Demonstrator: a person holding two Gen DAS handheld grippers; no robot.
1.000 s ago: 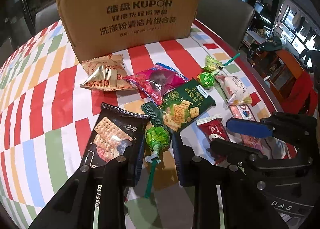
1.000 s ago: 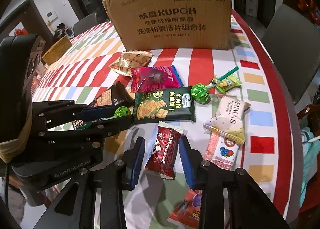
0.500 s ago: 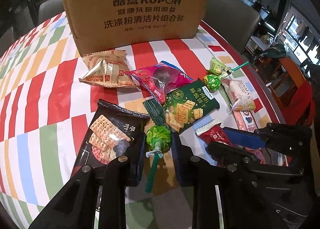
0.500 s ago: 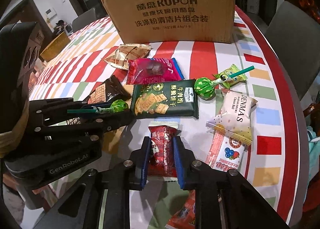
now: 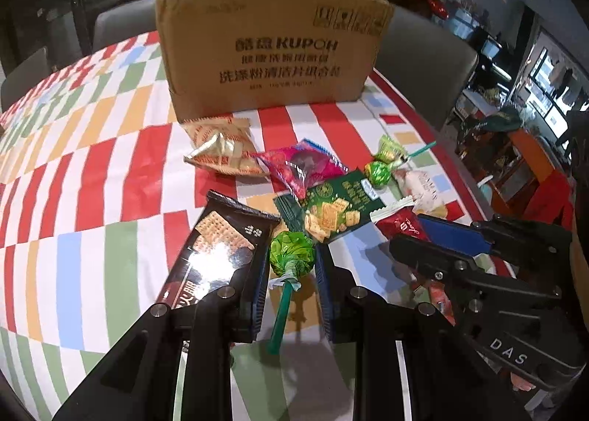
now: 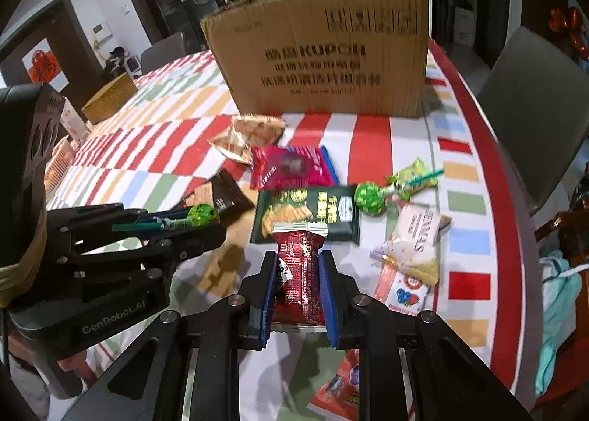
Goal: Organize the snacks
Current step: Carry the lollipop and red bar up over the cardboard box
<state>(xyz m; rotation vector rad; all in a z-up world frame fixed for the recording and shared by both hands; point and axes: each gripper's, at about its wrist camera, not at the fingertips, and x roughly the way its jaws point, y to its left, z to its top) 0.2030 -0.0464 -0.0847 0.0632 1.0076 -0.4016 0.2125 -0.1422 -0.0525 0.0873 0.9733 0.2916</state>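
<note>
My left gripper (image 5: 291, 266) is shut on a green-wrapped lollipop (image 5: 292, 253), whose green stick hangs down between the fingers. The right wrist view shows that same lollipop (image 6: 201, 215) held above the tablecloth. My right gripper (image 6: 298, 273) is shut on a dark red snack packet (image 6: 300, 266), pinched by its long sides and raised a little off the table. An open cardboard box (image 5: 272, 53) stands at the back. In front of it lie a gold biscuit pack (image 5: 221, 148), a pink packet (image 5: 302, 167), a green cracker pack (image 5: 335, 207) and a black cracker pack (image 5: 217, 248).
A second green lollipop (image 6: 370, 198), a small green candy (image 6: 416, 174), a white DENMAS packet (image 6: 416, 240) and a red-and-white bar (image 6: 401, 288) lie to the right. The checked tablecloth (image 5: 92, 181) ends at a red rim (image 6: 515, 237). Grey chairs (image 6: 533, 97) stand around.
My right gripper closed on the red packet and raised it slightly. My left gripper rose with the lollipop, and both views now tilt up toward the box.
</note>
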